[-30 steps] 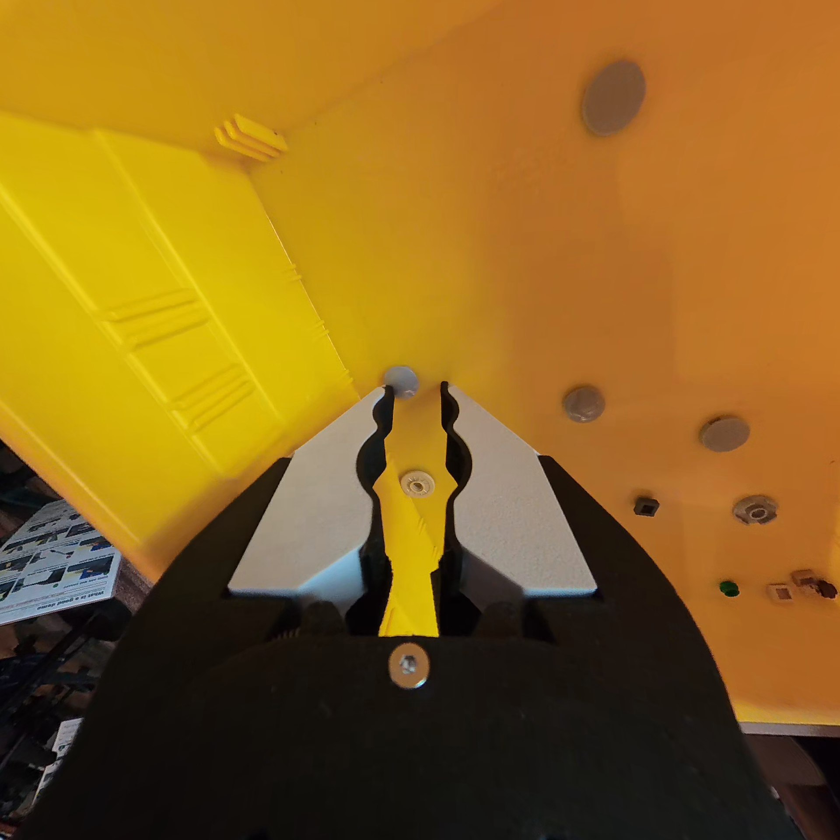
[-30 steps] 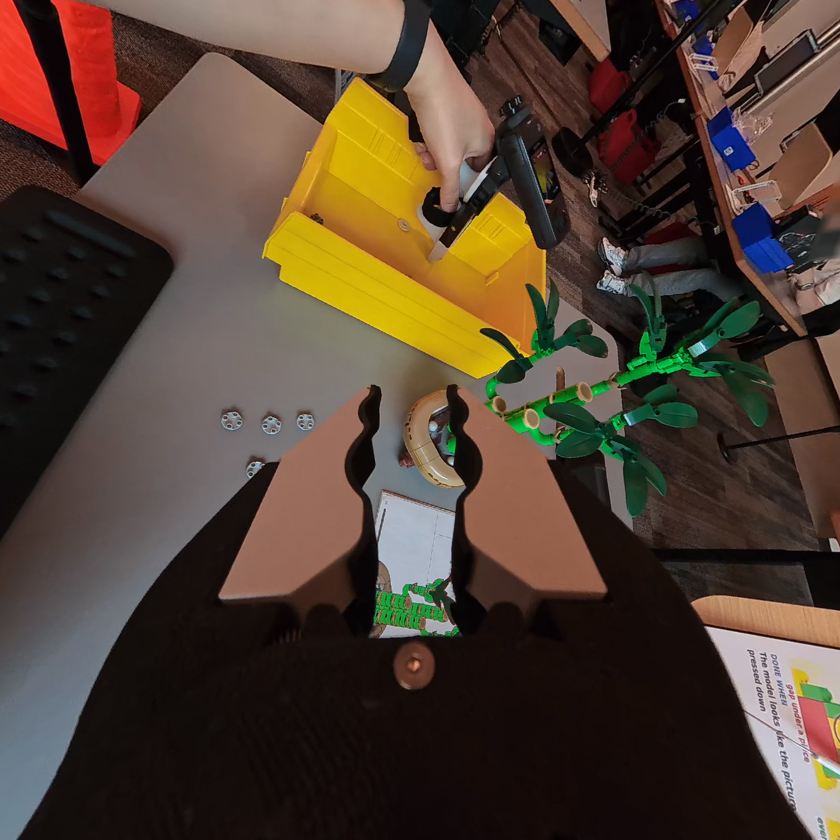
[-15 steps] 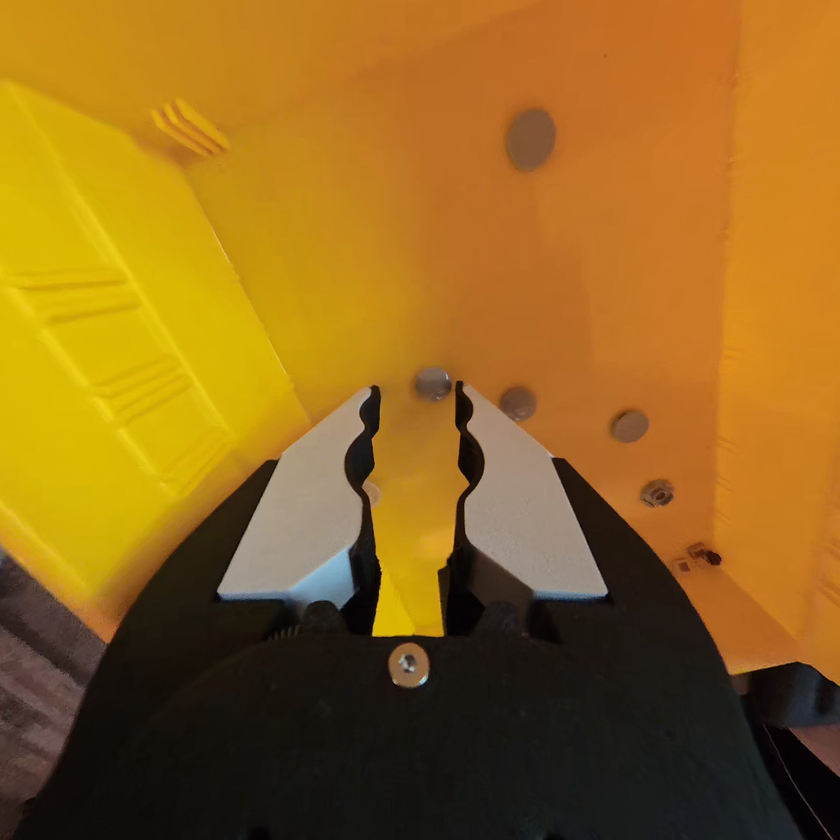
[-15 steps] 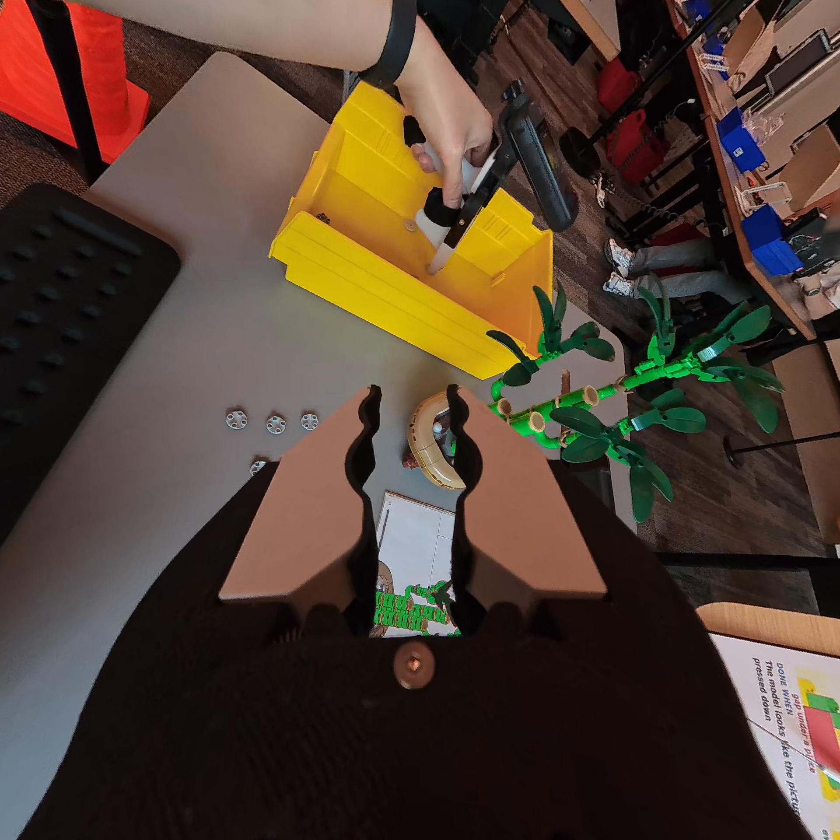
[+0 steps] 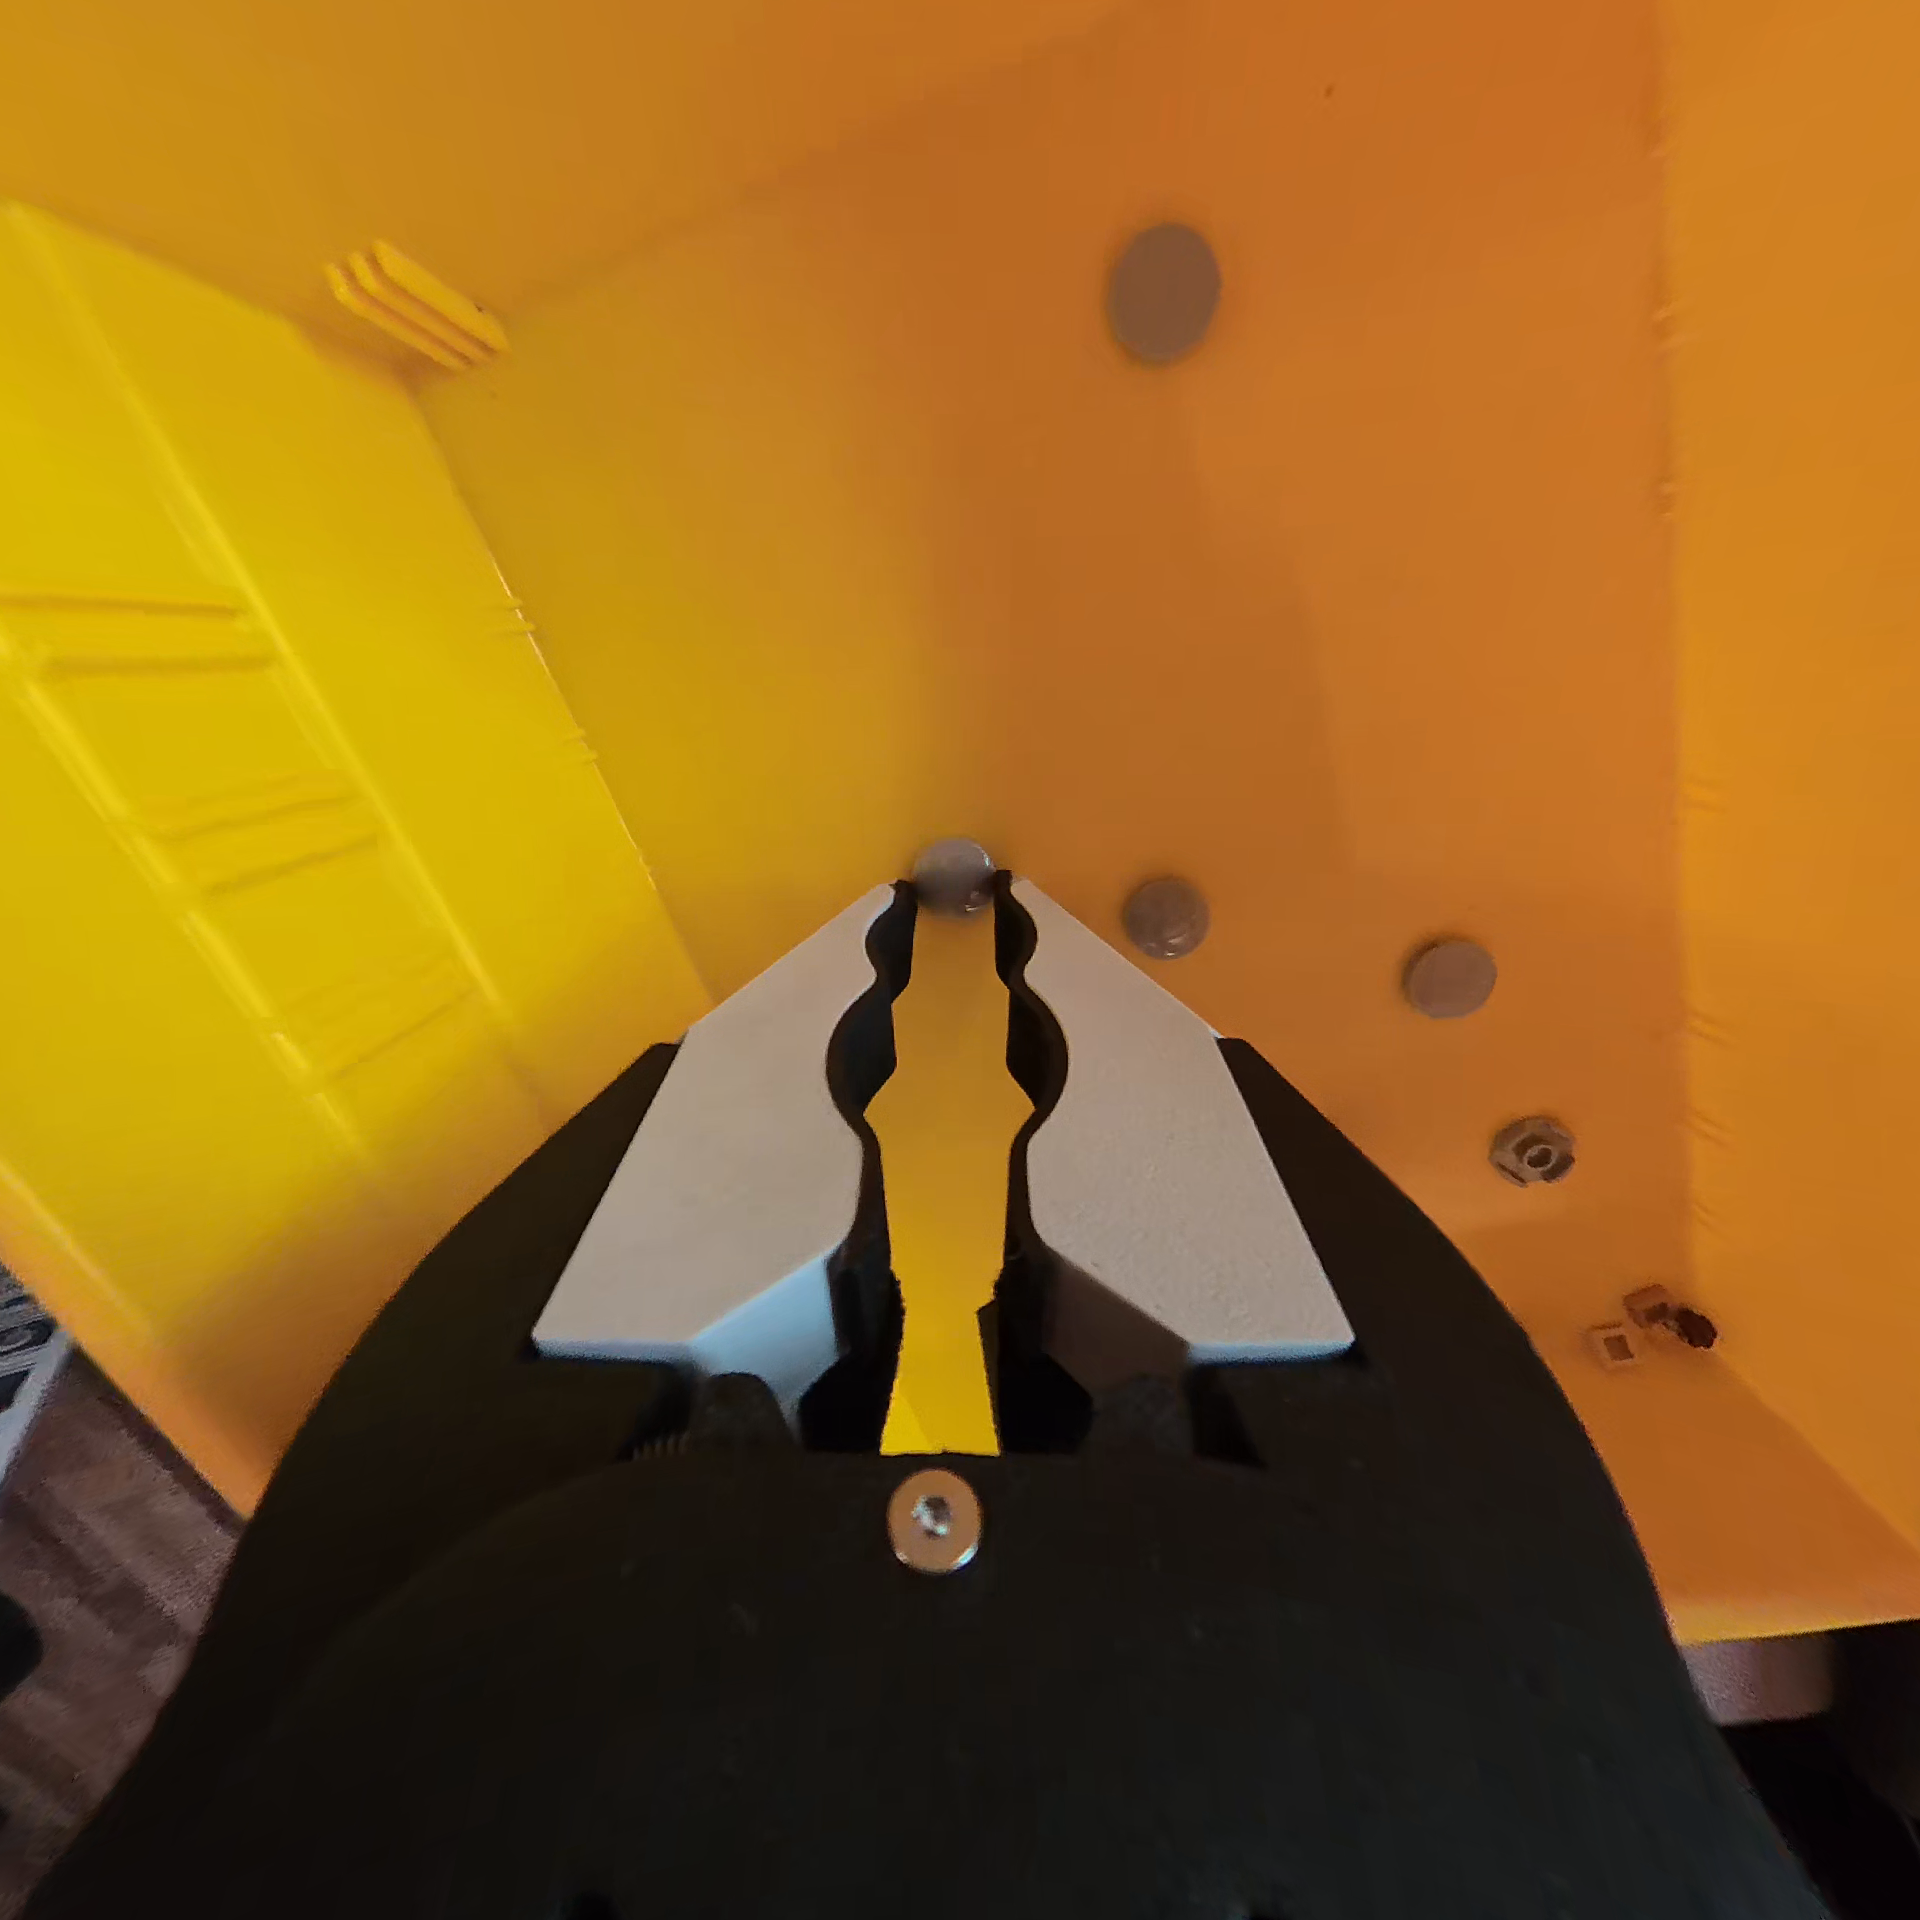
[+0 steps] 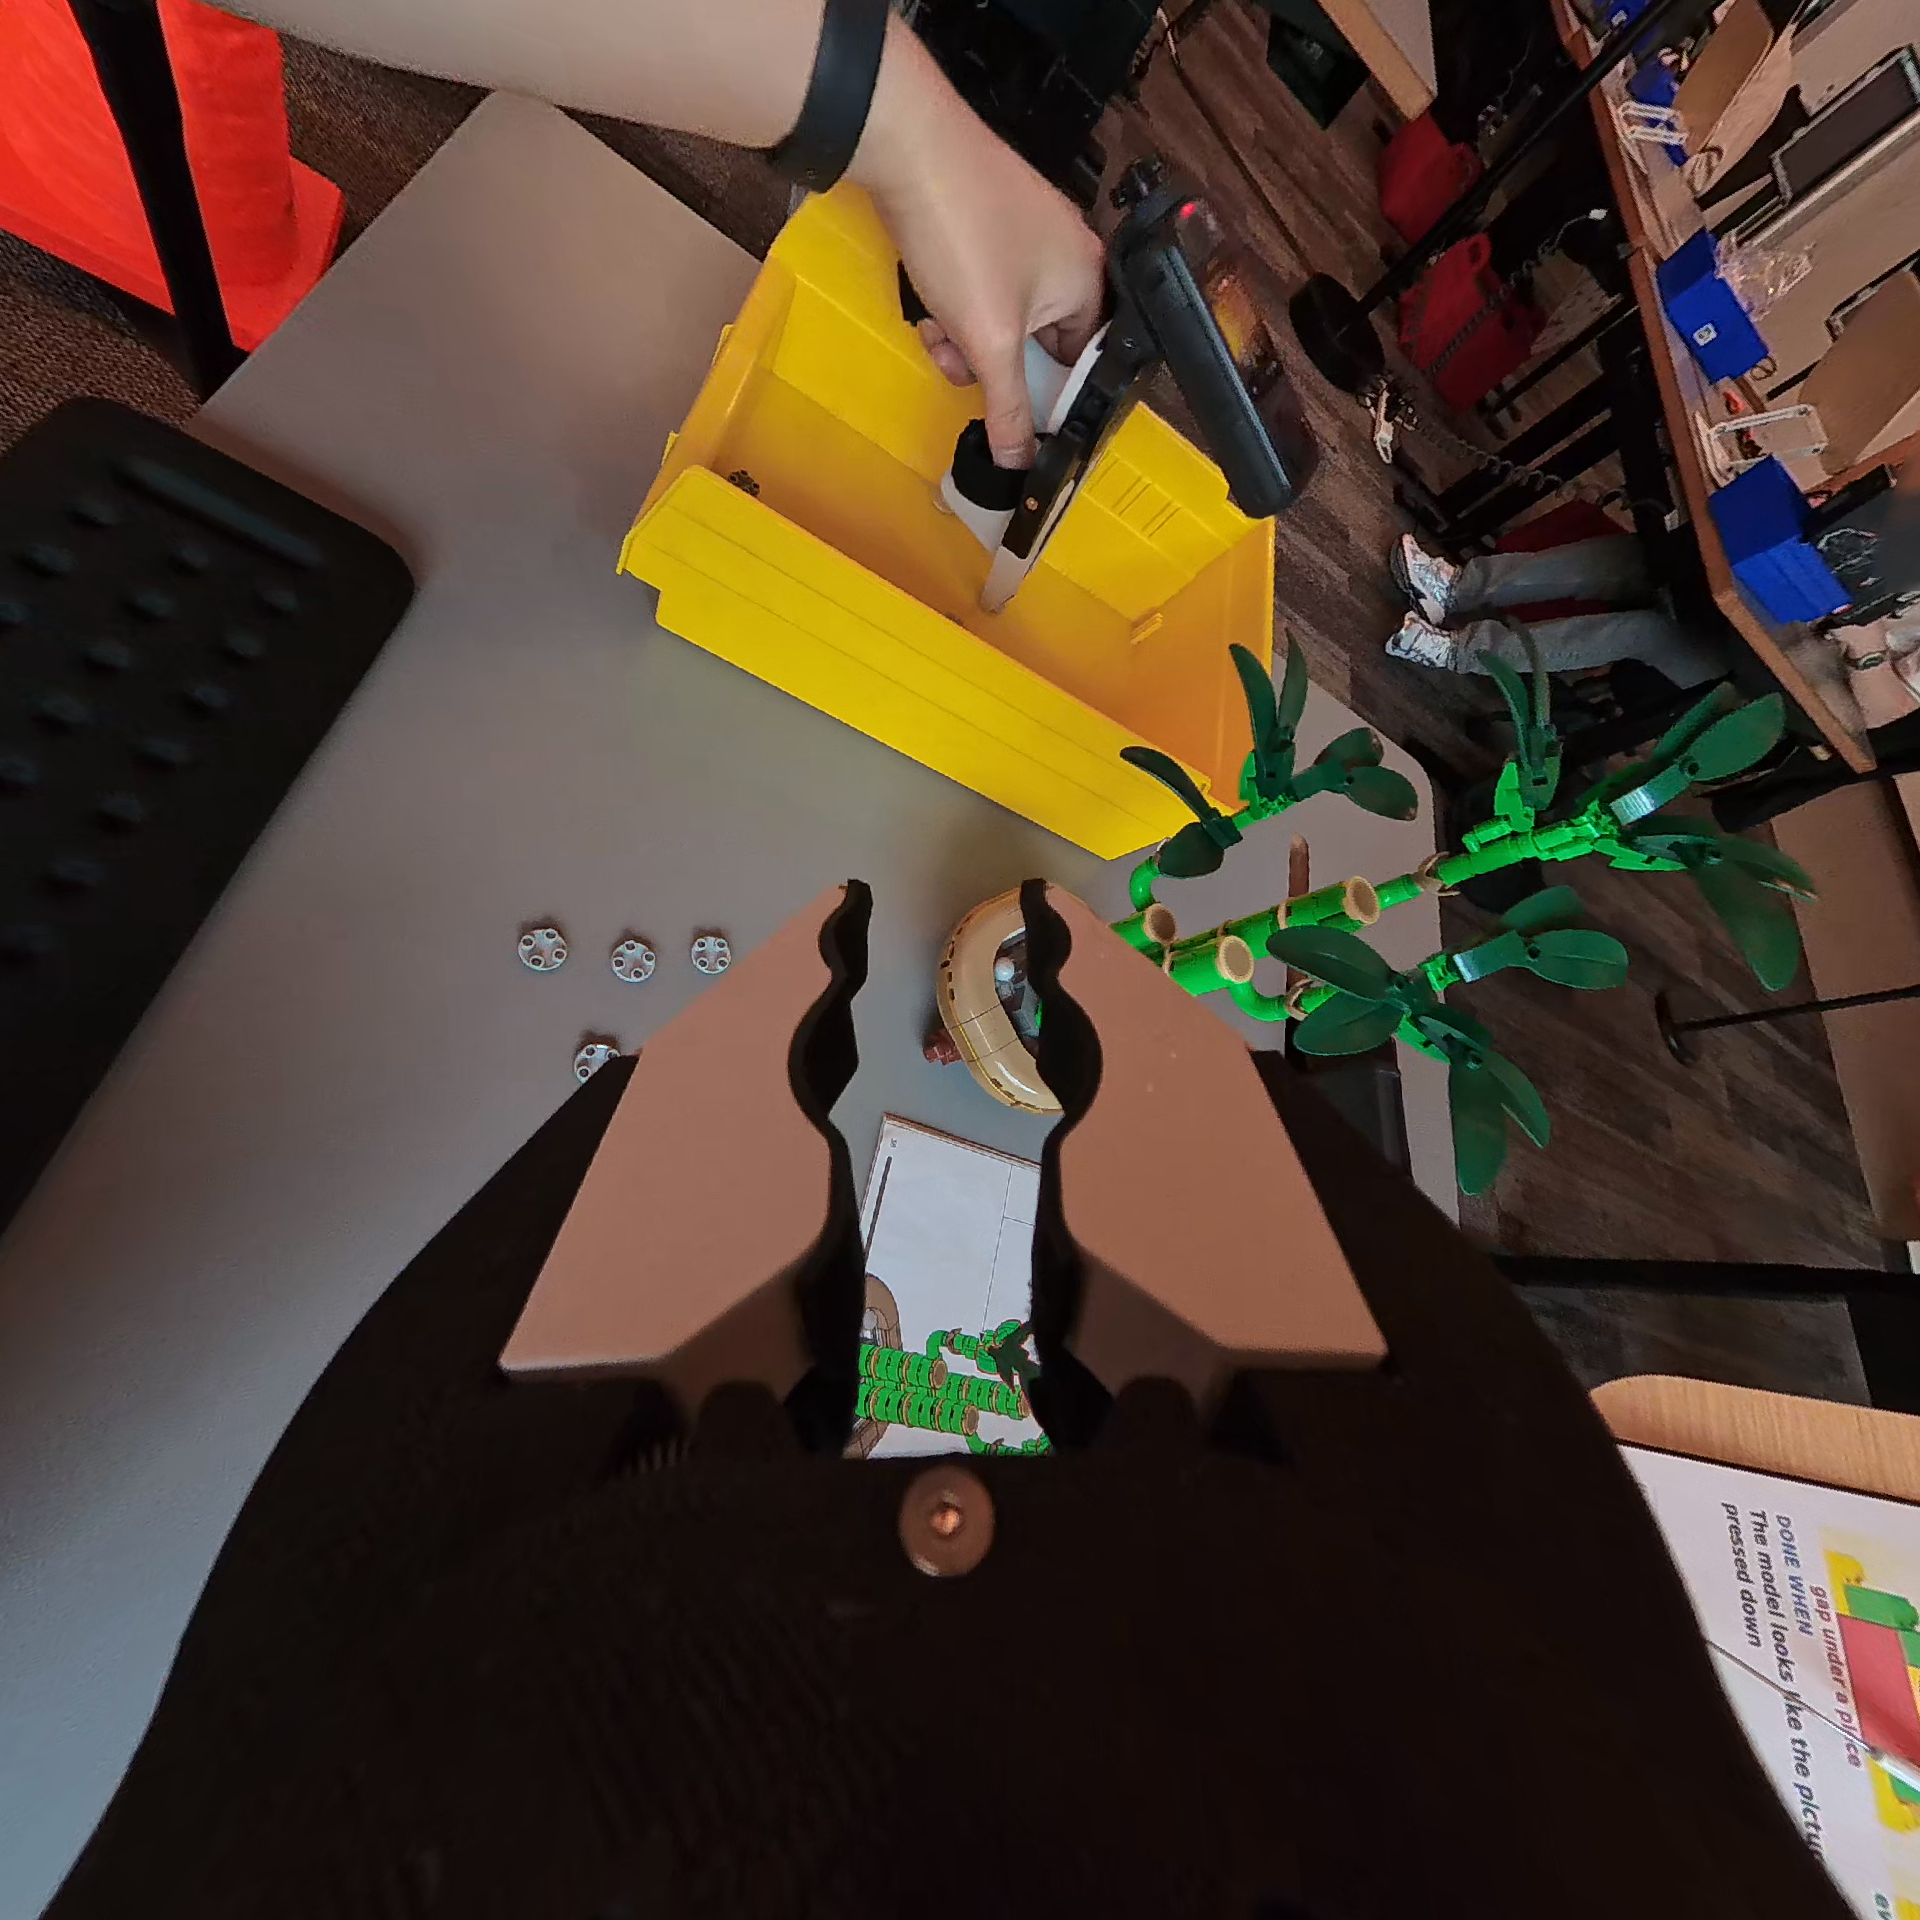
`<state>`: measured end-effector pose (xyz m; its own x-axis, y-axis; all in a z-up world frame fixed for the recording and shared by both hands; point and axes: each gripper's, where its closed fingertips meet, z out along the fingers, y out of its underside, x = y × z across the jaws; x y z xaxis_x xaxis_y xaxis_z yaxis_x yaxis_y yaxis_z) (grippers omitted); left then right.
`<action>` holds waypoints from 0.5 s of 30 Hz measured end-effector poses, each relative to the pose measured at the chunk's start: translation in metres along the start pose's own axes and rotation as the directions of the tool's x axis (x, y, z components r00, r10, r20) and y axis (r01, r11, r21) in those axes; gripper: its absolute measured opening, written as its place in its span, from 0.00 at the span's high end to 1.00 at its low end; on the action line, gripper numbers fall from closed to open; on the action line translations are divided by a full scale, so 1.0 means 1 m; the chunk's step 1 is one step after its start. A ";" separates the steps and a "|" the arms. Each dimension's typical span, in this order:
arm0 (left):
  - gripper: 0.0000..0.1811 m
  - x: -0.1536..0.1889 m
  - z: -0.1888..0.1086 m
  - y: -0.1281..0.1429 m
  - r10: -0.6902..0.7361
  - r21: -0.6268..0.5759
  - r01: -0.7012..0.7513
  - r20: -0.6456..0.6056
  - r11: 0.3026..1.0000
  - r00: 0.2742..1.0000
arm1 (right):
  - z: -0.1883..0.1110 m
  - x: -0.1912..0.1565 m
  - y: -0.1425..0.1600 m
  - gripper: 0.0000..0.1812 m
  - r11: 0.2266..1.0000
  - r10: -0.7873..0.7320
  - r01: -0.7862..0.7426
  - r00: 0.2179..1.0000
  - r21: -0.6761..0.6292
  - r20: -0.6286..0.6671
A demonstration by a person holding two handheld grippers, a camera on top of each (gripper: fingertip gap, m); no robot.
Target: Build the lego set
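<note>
In the left wrist view my left gripper (image 5: pixel 951 883) is down inside the yellow bin (image 5: pixel 727 571), its fingertips closed on either side of a small grey round piece (image 5: pixel 951 871) on the bin floor. Other grey round pieces (image 5: pixel 1164 917) lie to its right. In the right wrist view a hand holds the left gripper (image 6: pixel 997 597) inside the bin (image 6: pixel 883 665). My right gripper (image 6: pixel 945 894) is open and empty above the table. Past its fingertips is the tan round pot (image 6: pixel 982 1029), and the green bamboo model (image 6: pixel 1351 935) leans off to the right.
Several grey round plates (image 6: pixel 632 958) lie on the grey table (image 6: pixel 468 727) to the left of my right gripper. An instruction booklet (image 6: pixel 945 1195) lies under it. A black mat (image 6: pixel 156 727) is at the left and a printed sheet (image 6: pixel 1787 1662) at the lower right. Tiny pieces (image 5: pixel 1652 1335) sit in the bin corner. My right fingertips sit around 35 centimetres from my left ones. About 20 centimetres separates my right fingertips from the tan round pot (image 6: pixel 982 1029).
My left gripper has moved along the bin floor to a grey round piece and its fingers have narrowed onto it. My right gripper has stayed open, barely moving.
</note>
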<state>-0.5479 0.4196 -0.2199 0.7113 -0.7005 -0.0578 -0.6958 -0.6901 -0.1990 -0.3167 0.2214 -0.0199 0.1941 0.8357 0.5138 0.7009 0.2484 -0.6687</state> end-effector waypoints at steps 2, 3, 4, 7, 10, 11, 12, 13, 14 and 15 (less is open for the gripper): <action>0.92 0.002 -0.003 0.000 -0.030 0.051 0.029 0.015 0.998 0.999 | -0.002 0.001 -0.001 0.84 1.000 0.001 -0.001 1.000 0.011 -0.004; 0.93 0.003 -0.007 -0.002 -0.047 0.098 0.045 0.026 0.994 0.999 | -0.003 0.002 -0.002 0.84 1.000 0.003 -0.003 1.000 0.018 -0.006; 0.92 0.005 -0.013 -0.004 -0.070 0.157 0.064 0.032 0.986 0.997 | -0.004 0.002 -0.002 0.83 1.000 0.004 -0.004 1.000 0.024 -0.010; 0.93 0.020 -0.044 -0.013 -0.151 0.387 0.141 -0.006 0.911 0.989 | -0.008 0.006 -0.002 0.84 0.999 0.012 -0.011 1.000 0.038 -0.022; 0.93 0.058 -0.085 -0.019 -0.169 0.597 0.234 -0.164 0.768 0.972 | -0.011 0.010 -0.004 0.84 0.998 0.019 -0.017 0.999 0.060 -0.037; 0.93 0.076 -0.099 -0.018 -0.143 0.644 0.260 -0.229 0.719 0.963 | -0.012 0.010 -0.005 0.84 0.997 0.020 -0.017 0.999 0.069 -0.040; 0.93 0.096 -0.113 -0.017 -0.109 0.682 0.282 -0.285 0.675 0.952 | -0.012 0.011 -0.006 0.84 0.997 0.018 -0.015 0.999 0.076 -0.043; 0.93 0.116 -0.126 -0.015 -0.068 0.709 0.299 -0.335 0.639 0.940 | -0.013 0.011 -0.007 0.84 0.997 0.017 -0.013 0.999 0.081 -0.045; 0.93 0.139 -0.139 -0.012 -0.020 0.729 0.313 -0.380 0.609 0.925 | -0.013 0.011 -0.009 0.83 0.996 0.014 -0.010 0.999 0.088 -0.043; 0.93 0.161 -0.152 -0.008 0.031 0.745 0.328 -0.423 0.581 0.906 | -0.013 0.009 -0.011 0.83 0.995 0.008 -0.005 0.999 0.099 -0.036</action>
<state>-0.4425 0.2847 -0.0792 0.5809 -0.7324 0.3551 -0.0968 -0.4953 -0.8633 -0.3136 0.2200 -0.0012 0.2245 0.8195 0.5273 0.6286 0.2917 -0.7210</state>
